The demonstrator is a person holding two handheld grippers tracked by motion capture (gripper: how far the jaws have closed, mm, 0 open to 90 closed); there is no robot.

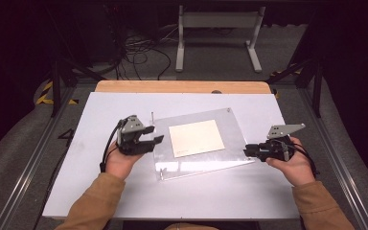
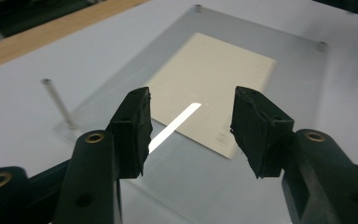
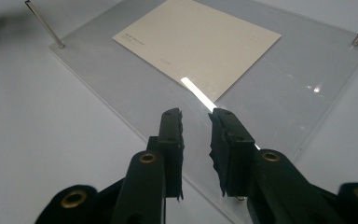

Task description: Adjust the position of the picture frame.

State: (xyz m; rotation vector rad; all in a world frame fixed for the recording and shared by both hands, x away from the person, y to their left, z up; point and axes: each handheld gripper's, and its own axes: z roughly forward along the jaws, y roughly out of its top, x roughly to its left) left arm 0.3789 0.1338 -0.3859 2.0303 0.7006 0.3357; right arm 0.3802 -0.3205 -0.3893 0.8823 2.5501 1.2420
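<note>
A white tabletop [image 1: 76,191] spreads beneath and around the left gripper [image 1: 155,134] and right gripper [image 1: 247,151], with a wooden strip [image 1: 172,86] along its edge beyond both. Farther past them, a white metal stand [image 1: 218,21] sits on grey carpet [image 1: 287,43] beside tangled black cables [image 1: 139,52]. Yellow-and-black tape [image 1: 45,93] marks the floor out beyond the left gripper.

Left claw [image 1: 157,134] gapes empty; right claw [image 1: 246,151] stands narrowly parted.
</note>
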